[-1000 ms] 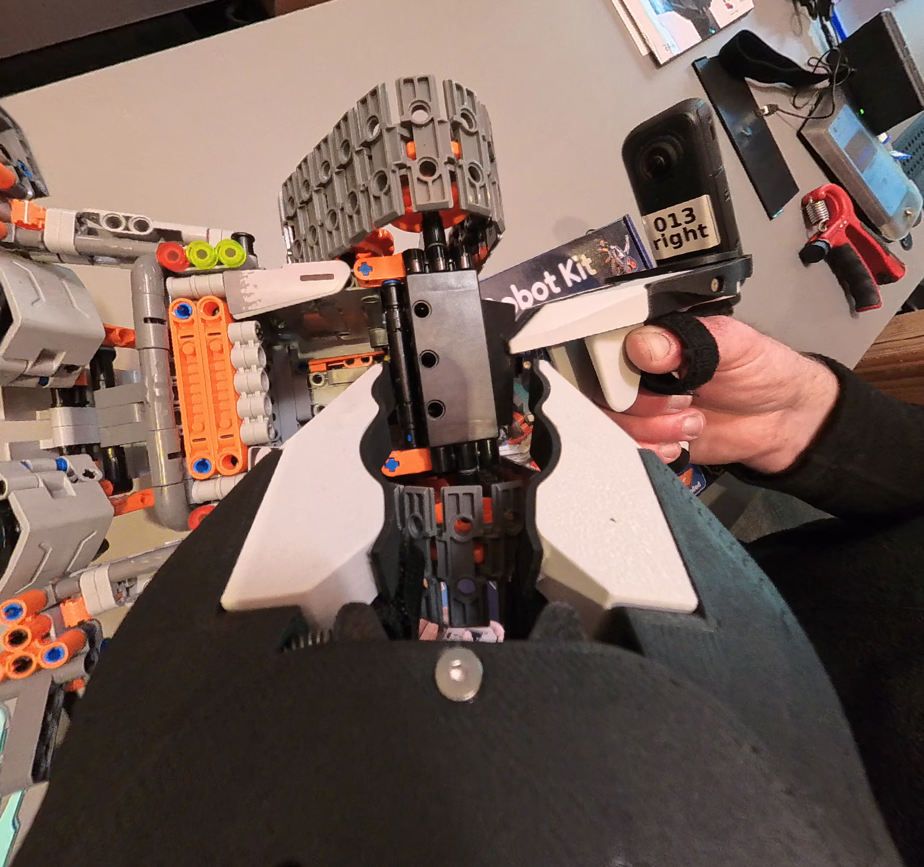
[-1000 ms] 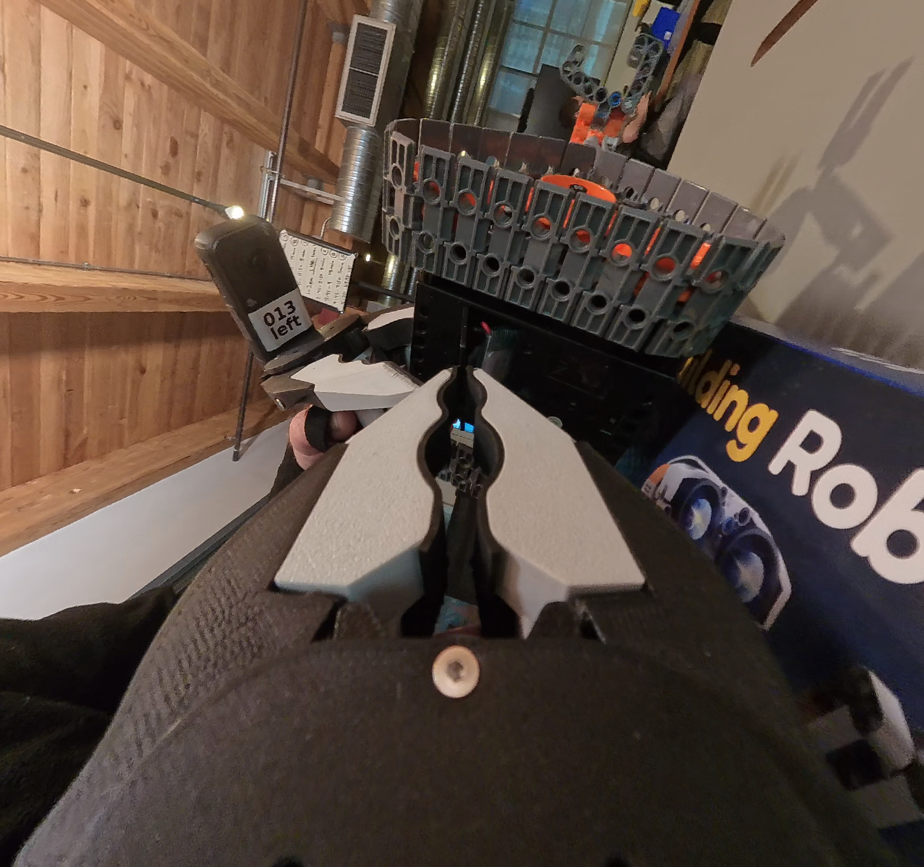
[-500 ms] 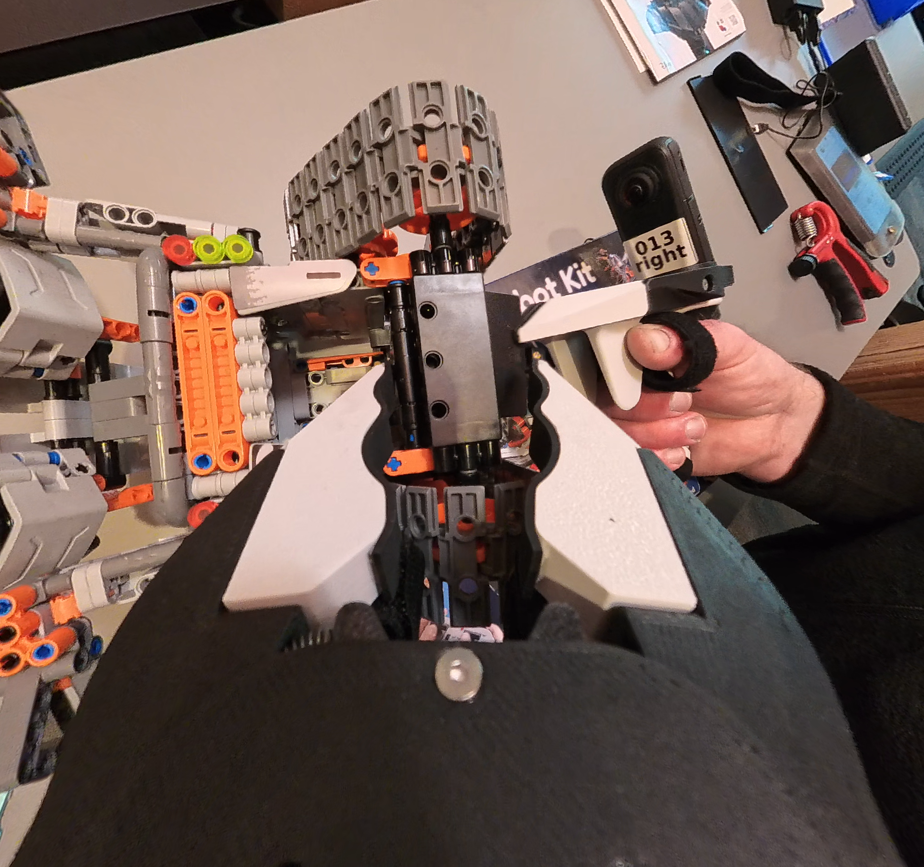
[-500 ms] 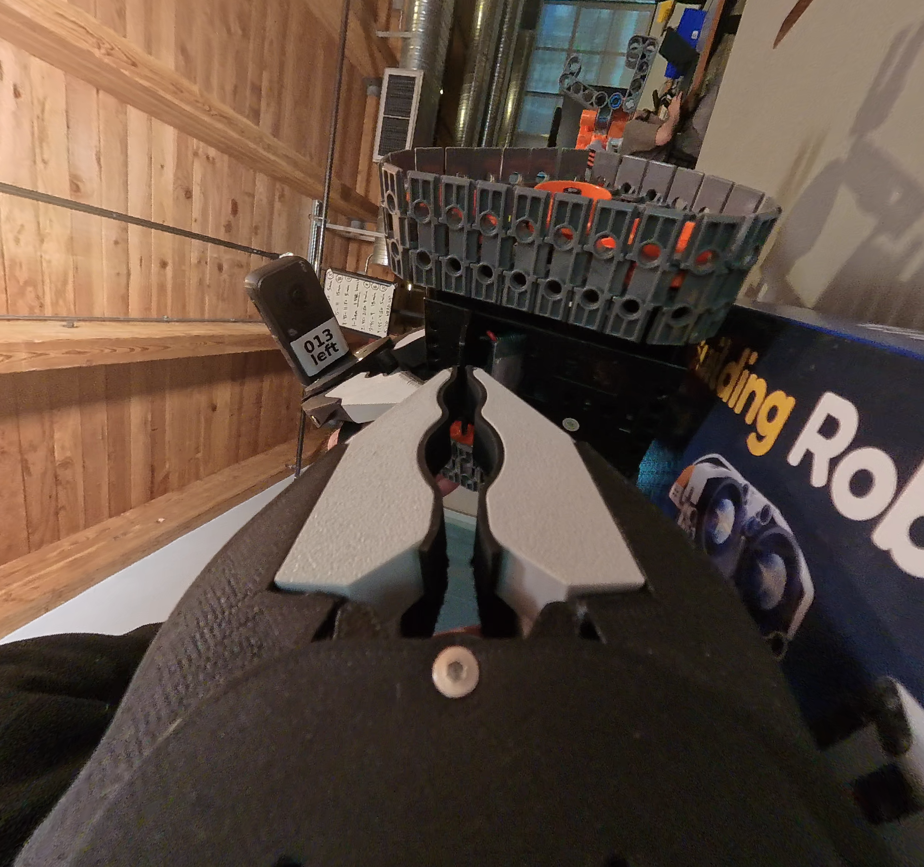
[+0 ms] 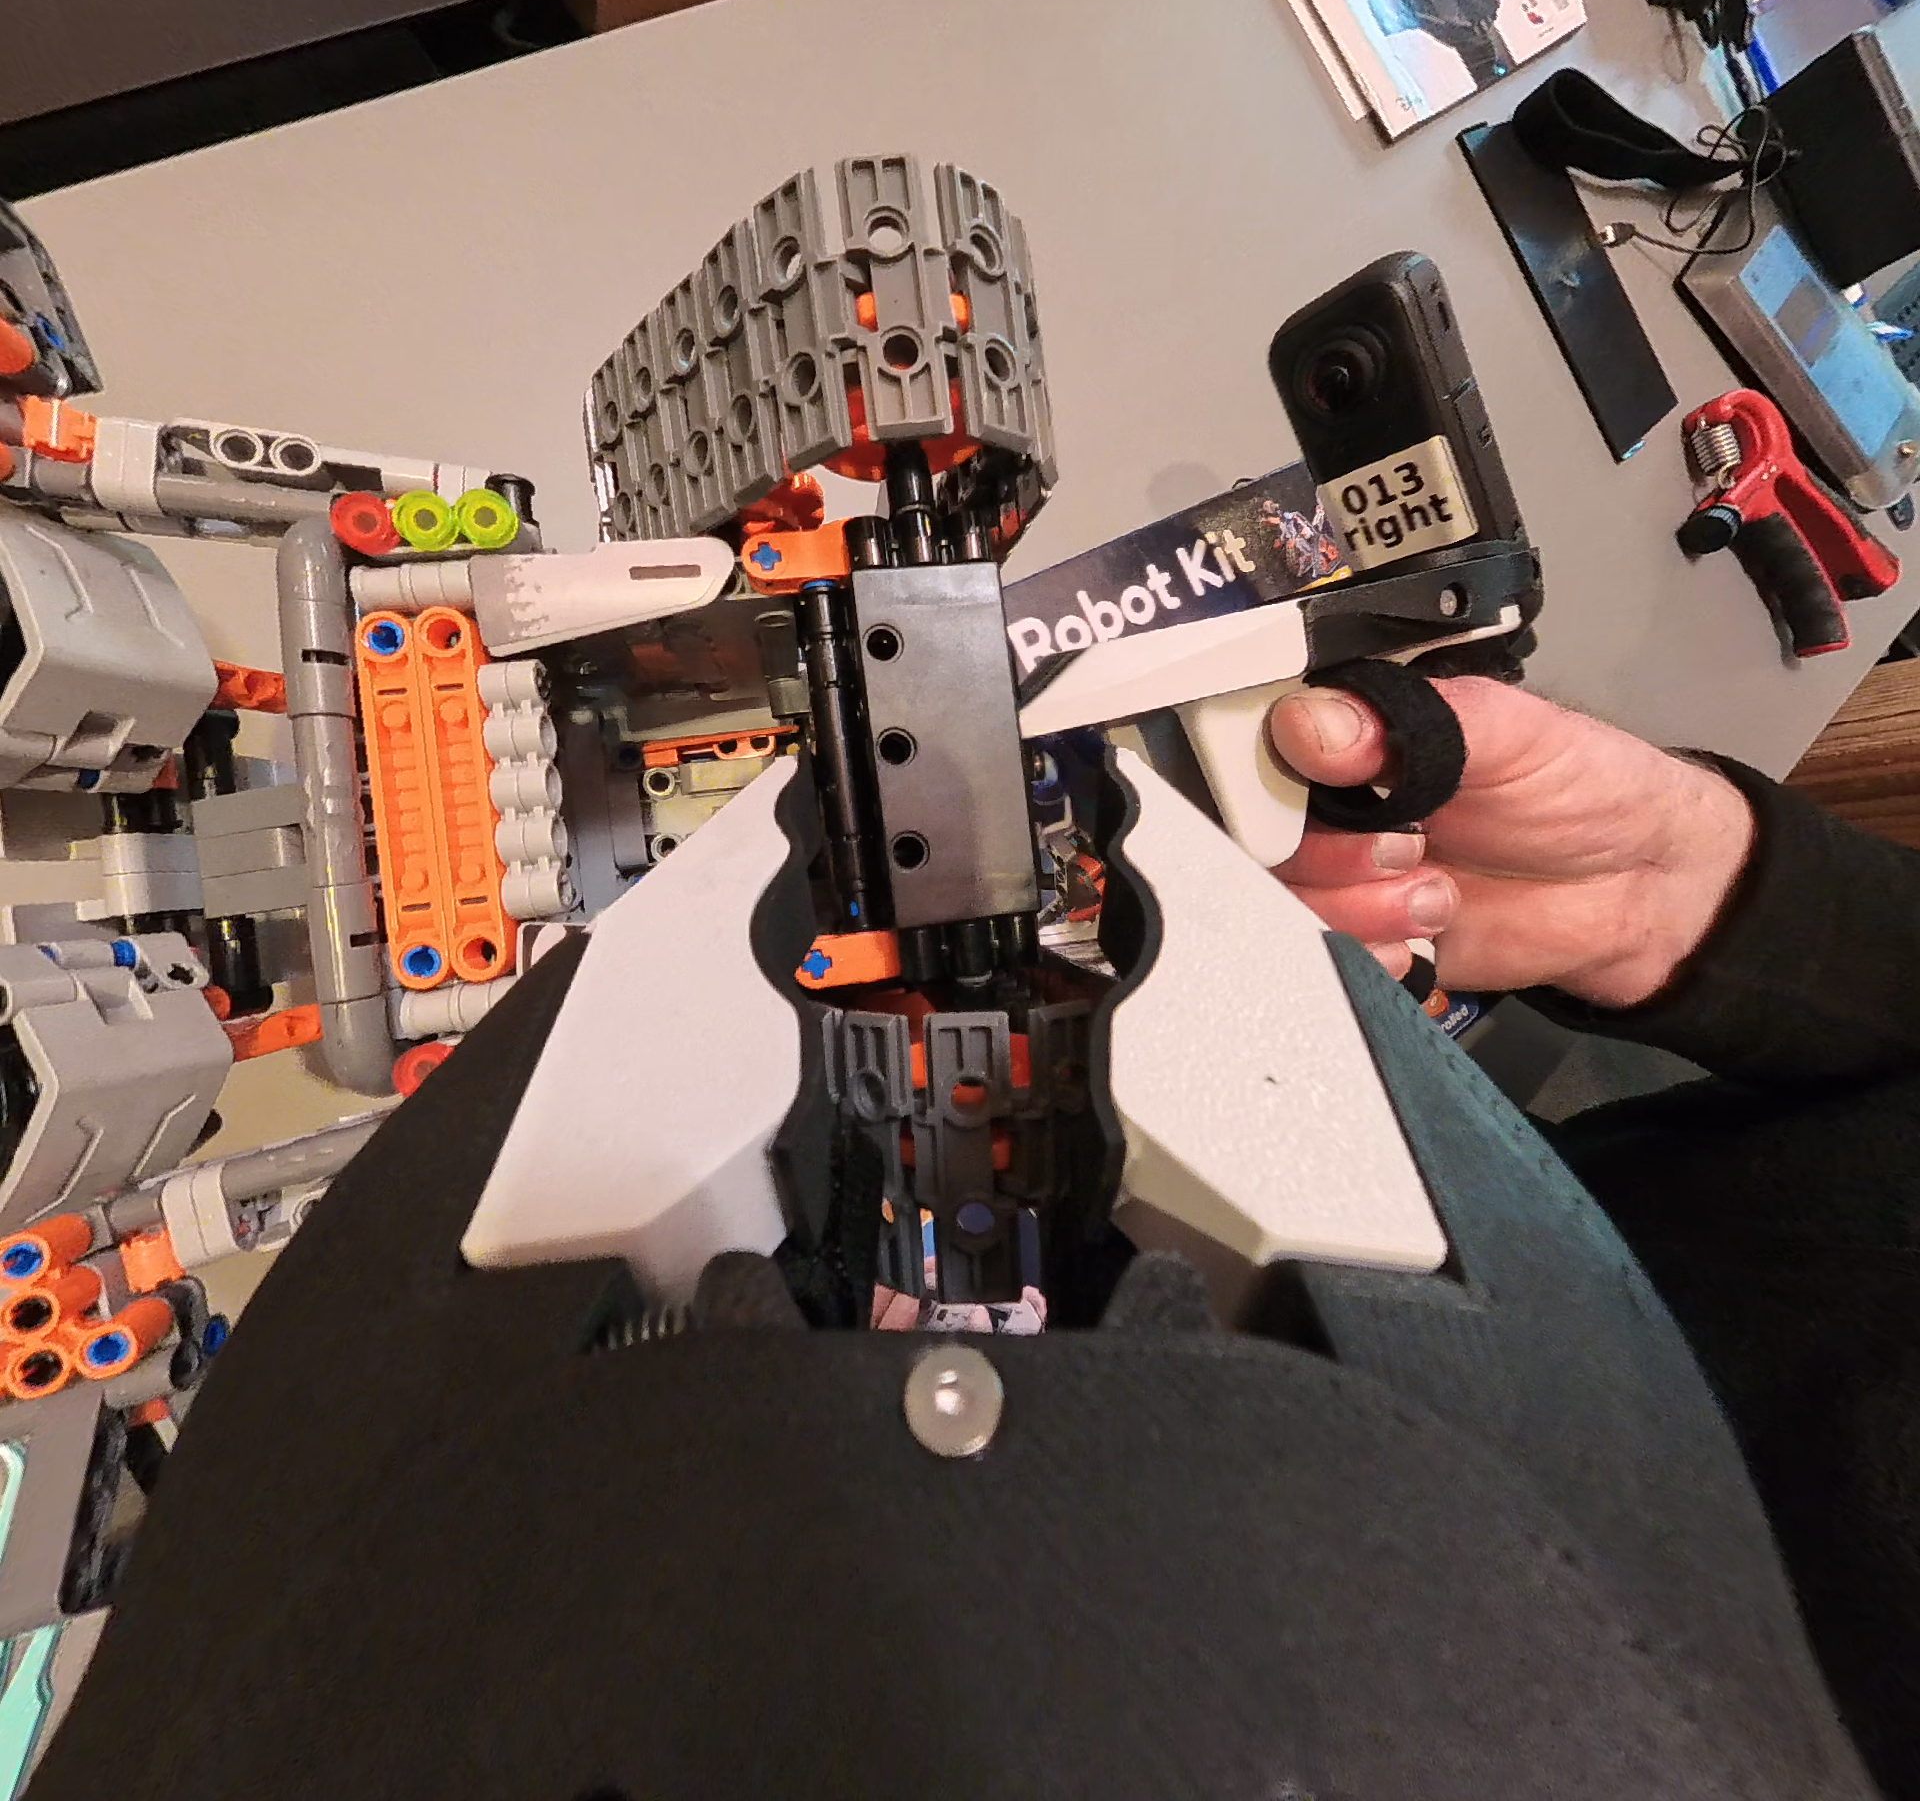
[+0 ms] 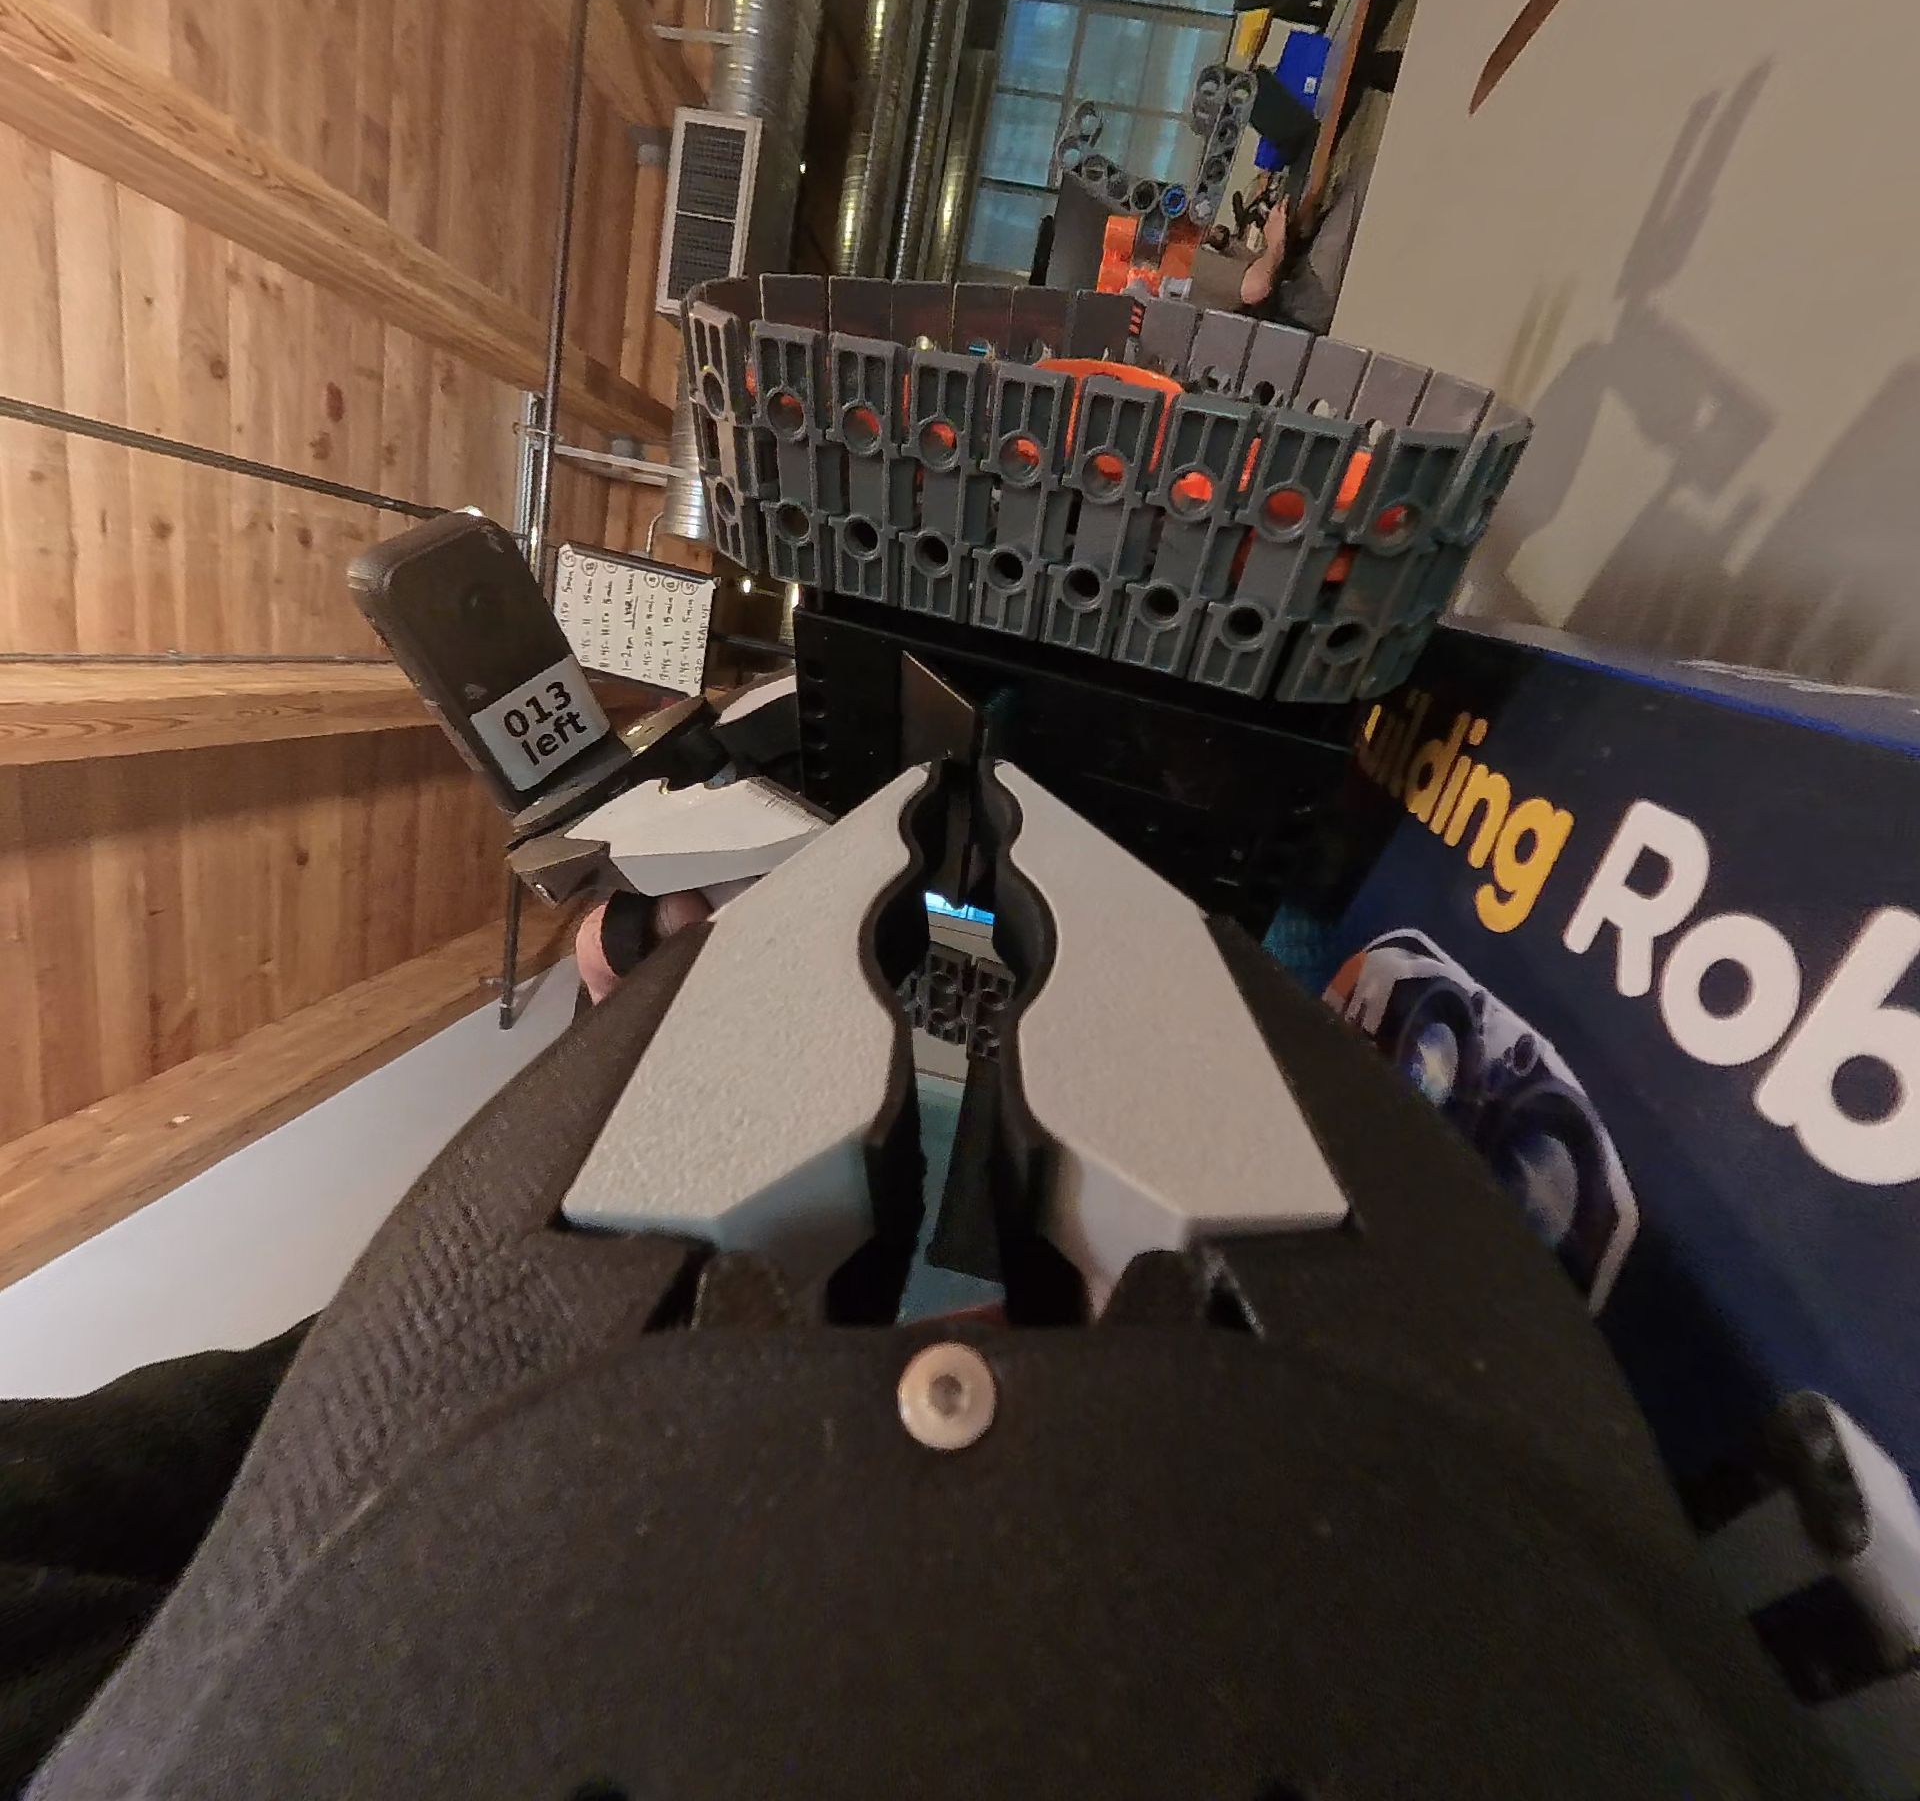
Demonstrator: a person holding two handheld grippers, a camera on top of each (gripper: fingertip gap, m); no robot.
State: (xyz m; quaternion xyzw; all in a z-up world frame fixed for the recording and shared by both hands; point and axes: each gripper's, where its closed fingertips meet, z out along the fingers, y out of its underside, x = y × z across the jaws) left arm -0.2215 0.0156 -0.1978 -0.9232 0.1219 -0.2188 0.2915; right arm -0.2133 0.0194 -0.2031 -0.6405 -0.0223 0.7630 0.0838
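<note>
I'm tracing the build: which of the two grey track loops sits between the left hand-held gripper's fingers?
The lower track loop, below the black block. The upper one stands clear beyond the fingertips.

**Tracked brick model held between two claws**

The brick-built model (image 5: 914, 743) has a black block body with a row of round holes, capped at each end by a wheel wrapped in grey track links (image 5: 831, 338) over orange hubs. The left claw (image 5: 940, 816) straddles the black block, fingers spread on either side. The right claw (image 6: 961, 795) pinches a thin dark plate (image 6: 951, 712) jutting from the model's black side, fingers nearly together.
</note>
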